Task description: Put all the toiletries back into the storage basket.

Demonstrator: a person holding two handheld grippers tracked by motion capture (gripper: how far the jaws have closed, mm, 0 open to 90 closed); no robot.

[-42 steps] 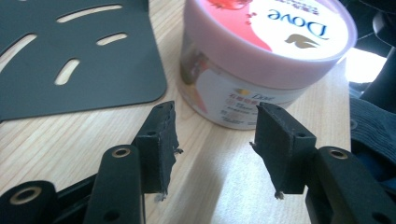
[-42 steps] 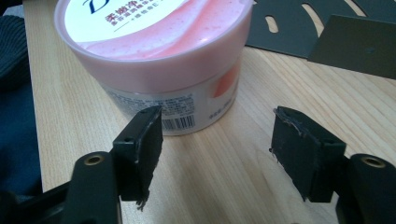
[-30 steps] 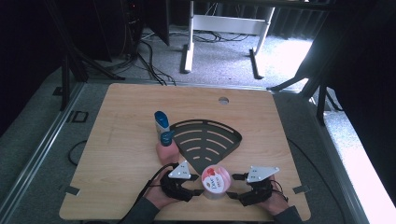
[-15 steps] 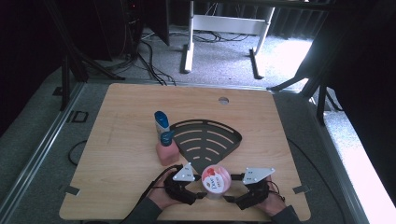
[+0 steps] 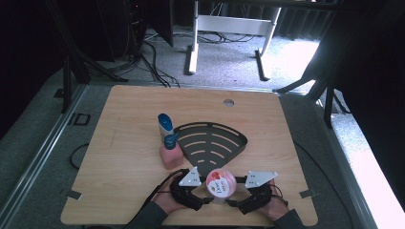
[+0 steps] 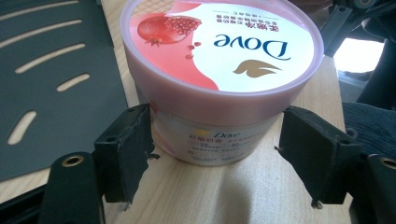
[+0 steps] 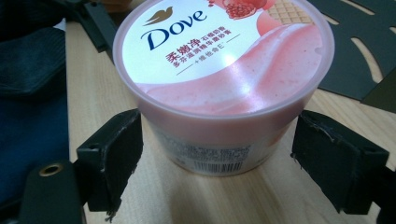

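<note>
A pink Dove tub (image 5: 220, 182) with a pomegranate lid stands upright on the wooden table near its front edge. My left gripper (image 5: 206, 200) reaches it from the left and my right gripper (image 5: 234, 202) from the right. In the left gripper view the tub (image 6: 219, 70) sits between the jaws of the left gripper (image 6: 215, 154); one pad lies close to its wall and a gap shows at the other. In the right gripper view the tub (image 7: 224, 79) stands between the jaws of the right gripper (image 7: 217, 154), with gaps on both sides. Both pairs of jaws have just been opening.
A black slotted corner shelf (image 5: 210, 143) lies flat just behind the tub. Left of it stand a pink pump bottle (image 5: 170, 153) and a blue-capped bottle (image 5: 165, 125). A cable hole (image 5: 228, 102) sits near the table's far edge. The front edge is close under the hands.
The tub stays in place. Both grippers remain beside it, their jaws a little wider than before; the hands have barely shifted.
</note>
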